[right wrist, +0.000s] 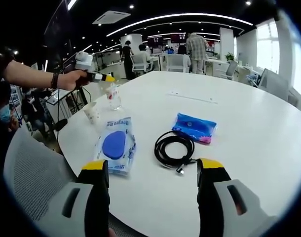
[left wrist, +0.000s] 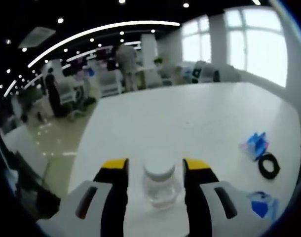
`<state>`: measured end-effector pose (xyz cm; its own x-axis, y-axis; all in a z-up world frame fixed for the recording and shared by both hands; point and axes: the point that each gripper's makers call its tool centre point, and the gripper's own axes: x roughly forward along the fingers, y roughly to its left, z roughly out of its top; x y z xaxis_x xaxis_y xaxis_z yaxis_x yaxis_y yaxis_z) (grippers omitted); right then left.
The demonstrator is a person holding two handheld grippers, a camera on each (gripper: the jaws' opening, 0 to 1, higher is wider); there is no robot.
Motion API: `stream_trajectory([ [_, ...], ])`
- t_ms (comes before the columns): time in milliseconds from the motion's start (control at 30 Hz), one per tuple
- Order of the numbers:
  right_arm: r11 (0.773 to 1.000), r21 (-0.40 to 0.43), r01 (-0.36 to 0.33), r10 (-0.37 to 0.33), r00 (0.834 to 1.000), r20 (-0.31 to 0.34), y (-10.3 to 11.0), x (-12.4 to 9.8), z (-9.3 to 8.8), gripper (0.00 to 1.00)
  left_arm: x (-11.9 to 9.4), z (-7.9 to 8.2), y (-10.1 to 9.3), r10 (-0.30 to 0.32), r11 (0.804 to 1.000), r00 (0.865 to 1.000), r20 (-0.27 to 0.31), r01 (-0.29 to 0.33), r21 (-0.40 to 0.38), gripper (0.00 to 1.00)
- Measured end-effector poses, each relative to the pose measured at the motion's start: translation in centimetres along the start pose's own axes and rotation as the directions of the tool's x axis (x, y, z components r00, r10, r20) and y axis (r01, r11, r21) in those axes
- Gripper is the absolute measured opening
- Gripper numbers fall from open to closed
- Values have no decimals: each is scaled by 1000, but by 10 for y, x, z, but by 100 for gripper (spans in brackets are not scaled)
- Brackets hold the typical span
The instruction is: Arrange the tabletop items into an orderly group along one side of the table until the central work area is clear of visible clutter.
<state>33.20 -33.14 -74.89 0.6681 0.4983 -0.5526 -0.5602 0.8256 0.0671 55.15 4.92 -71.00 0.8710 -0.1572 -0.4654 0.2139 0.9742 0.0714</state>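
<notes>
A small clear jar with a white lid stands on the white table between the yellow-tipped jaws of my left gripper, which is open, with a gap on each side of the jar. In the right gripper view a hand holds that left gripper just above the clear jar, beside a paper cup. My right gripper is open and empty. Ahead of it lie a blue-and-white packet, a coiled black cable and a blue pouch.
The pouch, the cable and the packet lie at the right in the left gripper view. A grey mesh chair back stands by the near table edge. People and office chairs stand far behind the table.
</notes>
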Motion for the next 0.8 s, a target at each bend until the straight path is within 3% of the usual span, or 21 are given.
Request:
stream_trajectory([
  [300, 1000, -7, -7, 7, 1000, -1, 2, 1, 1, 73, -5, 0, -2, -19, 1000, 1000, 0, 19, 4, 48],
  [367, 1000, -8, -6, 6, 1000, -2, 2, 0, 1, 73, -9, 0, -5, -37, 999, 999, 0, 37, -22, 54],
  [600, 1000, -10, -13, 13, 1000, -2, 3, 1, 0, 72, -33, -4, -9, -54, 998, 998, 19, 55, -13, 58],
  [800, 1000, -11, -14, 14, 1000, -1, 4, 1, 1, 73, -49, -18, -11, -69, 998, 998, 7, 69, -2, 61],
])
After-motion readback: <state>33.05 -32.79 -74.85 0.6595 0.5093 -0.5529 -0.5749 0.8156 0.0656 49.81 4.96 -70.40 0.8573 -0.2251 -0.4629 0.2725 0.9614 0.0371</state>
